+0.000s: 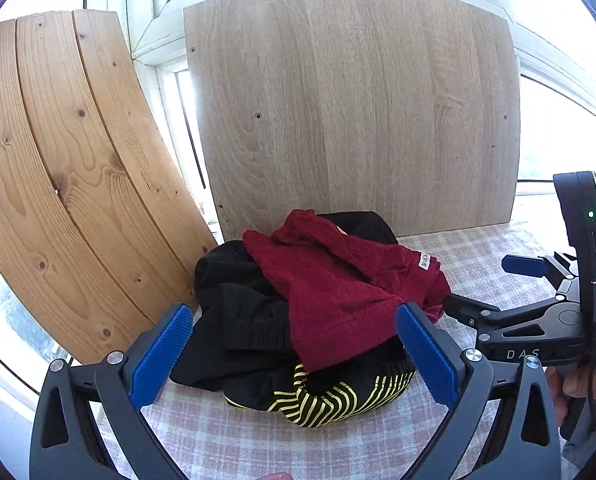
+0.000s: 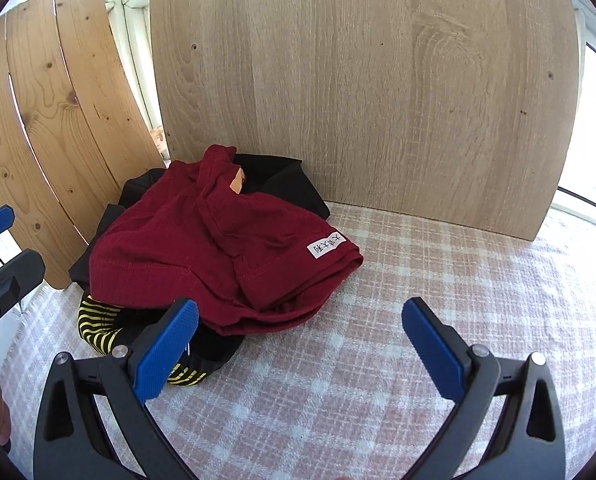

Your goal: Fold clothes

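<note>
Garments in pile: three – one dark red (image 2: 202,248), one plain black (image 1: 234,320), one black with yellow stripes (image 1: 325,400). Wooden boards: two (image 1: 70,184) (image 1: 357,112). Tongs: two (image 1: 294,354) (image 2: 299,344). Checked cloth: one (image 2: 417,300).

1. My left wrist camera looks forward along my left gripper (image 1: 294,344), low and close to the clothes pile (image 1: 313,308) — facing the grey wooden board (image 1: 353,104).
2. My right wrist camera looks along my right gripper (image 2: 299,344) from the pile's right side, equally near.
3. Both views share the pile, the checked cloth (image 2: 397,320), both boards — and each catches the other gripper at its edge.
</note>
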Demonstrator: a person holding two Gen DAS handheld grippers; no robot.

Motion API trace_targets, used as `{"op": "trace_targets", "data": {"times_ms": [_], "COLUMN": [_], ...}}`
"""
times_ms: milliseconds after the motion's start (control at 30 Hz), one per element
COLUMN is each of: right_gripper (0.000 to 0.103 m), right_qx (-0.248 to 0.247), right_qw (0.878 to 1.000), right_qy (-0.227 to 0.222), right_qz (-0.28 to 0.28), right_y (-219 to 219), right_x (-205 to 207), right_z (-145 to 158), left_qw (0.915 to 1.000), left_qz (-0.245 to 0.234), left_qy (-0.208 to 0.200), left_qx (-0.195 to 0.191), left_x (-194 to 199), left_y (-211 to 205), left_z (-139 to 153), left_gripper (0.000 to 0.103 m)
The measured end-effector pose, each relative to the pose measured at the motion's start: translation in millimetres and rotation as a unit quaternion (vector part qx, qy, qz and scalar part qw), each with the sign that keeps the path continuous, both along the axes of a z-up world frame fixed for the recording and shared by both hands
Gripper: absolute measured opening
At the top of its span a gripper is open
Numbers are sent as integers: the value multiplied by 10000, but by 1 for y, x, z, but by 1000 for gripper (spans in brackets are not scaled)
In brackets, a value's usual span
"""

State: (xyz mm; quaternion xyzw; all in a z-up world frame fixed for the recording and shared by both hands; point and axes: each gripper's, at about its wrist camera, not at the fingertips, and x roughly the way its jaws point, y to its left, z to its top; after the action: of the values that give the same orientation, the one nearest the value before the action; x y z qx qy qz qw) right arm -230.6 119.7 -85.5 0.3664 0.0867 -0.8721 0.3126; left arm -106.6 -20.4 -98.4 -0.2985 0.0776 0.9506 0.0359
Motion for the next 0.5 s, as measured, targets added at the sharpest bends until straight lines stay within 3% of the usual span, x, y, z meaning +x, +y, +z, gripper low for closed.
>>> {"op": "trace_targets", "data": {"times_ms": [300,500], "right_gripper": [103,103], "right_qx": [-210,-165], "right_qw": [9988,9990], "right_qy": [-431,-403], "right_qz": [-31,-112], "right_y": [5,5], "right_x": [-6,-7], "right_z": [-3,-5], "left_qw": [9997,9994], "left_qz": [-41,25], "left_qy": [33,-199], "left_qx": [229,286], "left_x": [1,-8], "left_y": [5,8], "left_z": [9,0], "left_gripper": [103,102]}}
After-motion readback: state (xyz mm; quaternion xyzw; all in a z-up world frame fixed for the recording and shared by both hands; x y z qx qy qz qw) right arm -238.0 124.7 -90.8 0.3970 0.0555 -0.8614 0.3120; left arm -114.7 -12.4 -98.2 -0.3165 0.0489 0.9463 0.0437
